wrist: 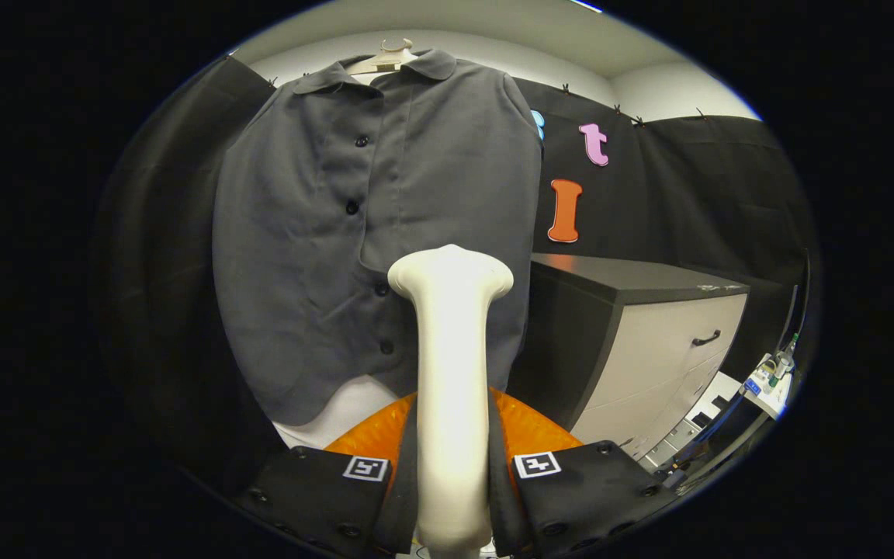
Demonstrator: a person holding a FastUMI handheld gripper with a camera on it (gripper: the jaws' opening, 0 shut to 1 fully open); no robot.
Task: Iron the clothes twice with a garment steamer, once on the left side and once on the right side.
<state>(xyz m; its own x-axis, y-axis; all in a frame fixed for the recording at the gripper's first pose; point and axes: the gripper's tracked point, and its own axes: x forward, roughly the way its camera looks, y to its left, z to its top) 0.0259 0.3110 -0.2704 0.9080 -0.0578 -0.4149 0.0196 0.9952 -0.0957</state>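
1. Gripper view: my gripper (452,497) is clenched on the garment steamer (451,373). Both fingers press its cream handle from either side, and the handle stands upright between them.
2. The steamer's long axis runs straight up and away from me. Its flared head sits over the lower front of the grey shirt (369,233), right of the button placket. I can't tell from here whether the head touches the fabric or stops just short.
3. The key relation: the shirt is dead ahead and mostly above the head. It hangs on a hanger (386,56) with its long axis vertical, so I judge that each pass is a vertical run along the cloth.
4. The head sits on the panel to my right of the buttons. The panel on the other side lies across the placket and needs a sideways shift.
5. Surface: the cloth hangs free with loose folds and the hem curves just below the head. I expect it to give under pressure, so light contact.
6. Room: a dark-topped drawer cabinet (649,341) stands near the shirt's right edge, which limits swing that way. An orange rounded part (528,431) sits just behind my fingers, under the hem. The booth wall (695,194) hangs behind everything.
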